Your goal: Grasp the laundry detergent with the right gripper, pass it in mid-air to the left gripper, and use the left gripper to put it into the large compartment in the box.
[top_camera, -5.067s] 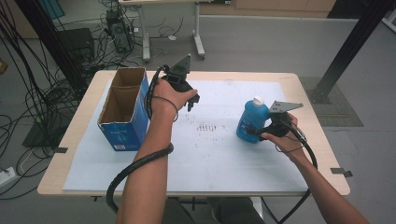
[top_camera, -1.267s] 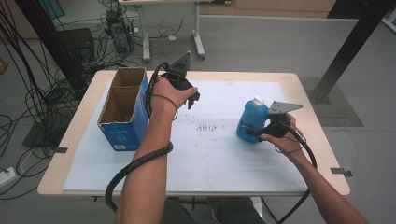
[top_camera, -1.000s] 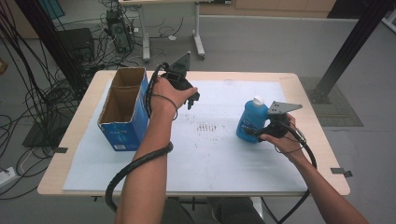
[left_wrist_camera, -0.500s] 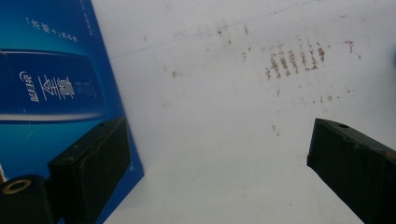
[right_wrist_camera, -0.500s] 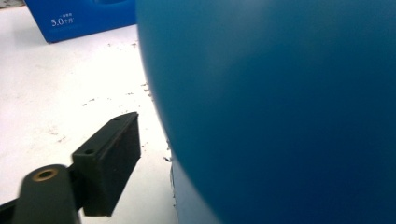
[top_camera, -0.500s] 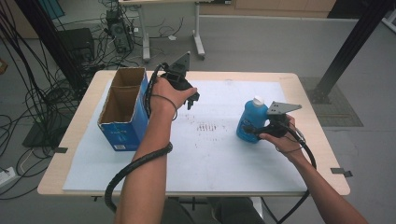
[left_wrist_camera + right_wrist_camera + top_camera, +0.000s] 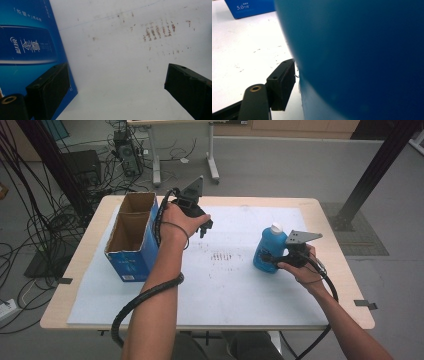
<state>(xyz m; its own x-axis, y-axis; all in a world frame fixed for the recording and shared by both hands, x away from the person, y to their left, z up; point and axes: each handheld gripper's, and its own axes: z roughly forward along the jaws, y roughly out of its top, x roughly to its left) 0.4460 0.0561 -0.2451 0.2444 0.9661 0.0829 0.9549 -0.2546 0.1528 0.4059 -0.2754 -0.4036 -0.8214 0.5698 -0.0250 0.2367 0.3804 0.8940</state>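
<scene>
White scuffed tabletop (image 7: 220, 285); right gripper (image 7: 272, 258) closing onto rounded blue plastic bottle (image 7: 267, 247); left gripper (image 7: 206, 226) spread.

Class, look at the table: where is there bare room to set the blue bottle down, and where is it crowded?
Free: the white mat between box and blue bottle, plus the near strip. Crowded: beside the box, where the left gripper hovers, and around the right gripper.

Table (image 7: 330, 210); white sheet (image 7: 240, 285); box (image 7: 131, 265), bottle (image 7: 267, 251)
</scene>
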